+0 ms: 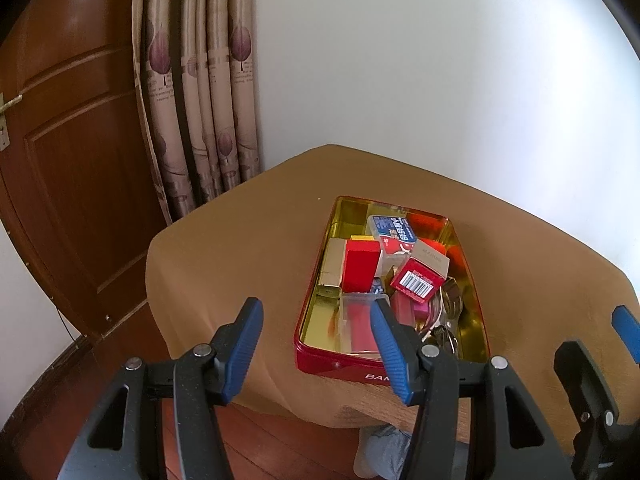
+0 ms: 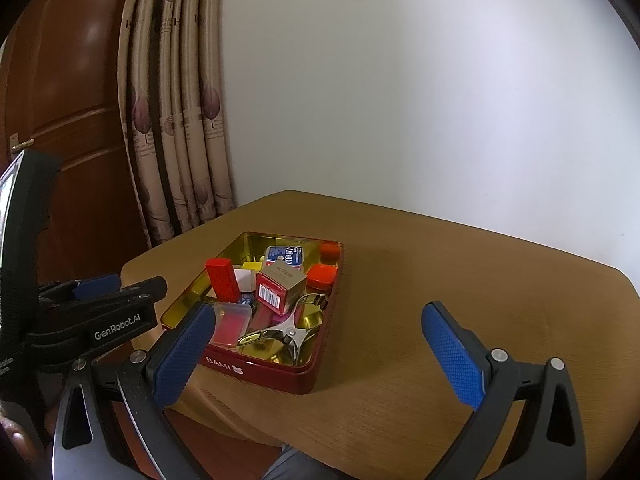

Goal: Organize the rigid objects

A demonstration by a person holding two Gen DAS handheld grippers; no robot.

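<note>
Red-walled and gold-lined, a shallow tin (image 2: 262,372) marked "BAMI" sits near the front edge of a tan-covered table (image 2: 420,300), holding a loose jumble of small rigid objects. A tall red box (image 2: 223,280) stands on end at about 9 o'clock inside it; a red carton with a barcode (image 2: 276,288) tilts at the centre, a blue-labelled packet (image 2: 286,255) lies toward 12 o'clock and an orange-red lidded container (image 2: 321,274) sits at roughly 2 o'clock. A clear case with a red insert (image 2: 232,322) and a shiny metal clip (image 2: 280,334) rest toward 6 o'clock. The cartons look light and stiff, best taken across their flat sides; the polished clip is likely heavier and slippery, and the clear case may skid against the metal floor. The left gripper (image 1: 316,350) hovers at the tin's near left corner, jaws spread and empty, one finger overlapping the case in its own view. The right gripper (image 2: 320,354) hangs over bare cloth to the tin's right, jaws wide apart and holding nothing. Everything already lies inside the tin, a scene that fits objects gathered there or objects waiting to be sorted out. A patterned curtain (image 2: 180,120) and wooden door (image 1: 72,140) stand behind.
</note>
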